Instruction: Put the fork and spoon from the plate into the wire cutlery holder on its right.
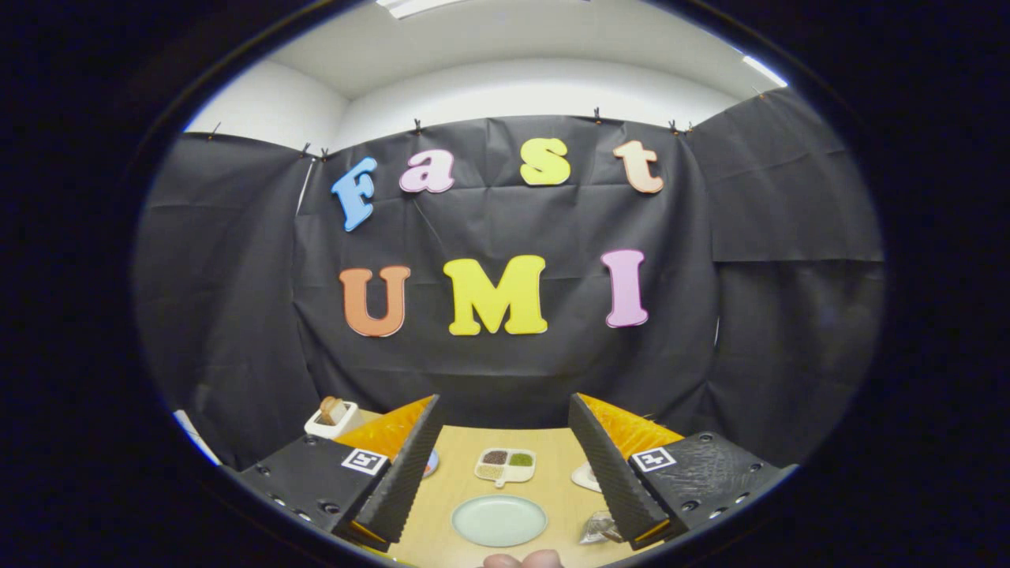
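Gripper view: plate point(499, 521) between open tool point(505, 481)

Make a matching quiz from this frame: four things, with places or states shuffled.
Things:
1. plate
2. divided dish
3. white box
4. hand-held gripper

Places or states:
a. open, nothing between the fingers
b. pale green, lying between the fingers
c. beyond the left finger, with something brown in it
d. just beyond the plate, with grains in its compartments

Pairs: 1-b, 2-d, 3-c, 4-a
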Demonstrator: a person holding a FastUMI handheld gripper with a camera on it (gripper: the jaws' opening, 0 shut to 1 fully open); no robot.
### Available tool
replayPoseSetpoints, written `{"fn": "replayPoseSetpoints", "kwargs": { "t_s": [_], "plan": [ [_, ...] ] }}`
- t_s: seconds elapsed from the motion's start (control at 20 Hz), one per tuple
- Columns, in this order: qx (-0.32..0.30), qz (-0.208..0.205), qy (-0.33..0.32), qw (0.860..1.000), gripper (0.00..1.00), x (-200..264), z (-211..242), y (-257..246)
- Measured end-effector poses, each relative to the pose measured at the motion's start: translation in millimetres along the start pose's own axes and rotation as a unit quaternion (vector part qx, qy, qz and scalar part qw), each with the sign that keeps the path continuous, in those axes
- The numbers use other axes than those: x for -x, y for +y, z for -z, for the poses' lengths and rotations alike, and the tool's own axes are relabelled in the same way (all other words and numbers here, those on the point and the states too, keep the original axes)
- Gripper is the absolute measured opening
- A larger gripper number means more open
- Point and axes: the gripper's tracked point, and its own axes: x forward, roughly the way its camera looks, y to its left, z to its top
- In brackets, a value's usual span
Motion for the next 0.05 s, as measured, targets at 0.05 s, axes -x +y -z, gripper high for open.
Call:
{"fn": "replayPoseSetpoints", "kwargs": {
  "t_s": [0.05],
  "plan": [
    [0.000,0.000,-0.001,1.000,0.96,0.4,-0.6,-0.1]
  ]
}}
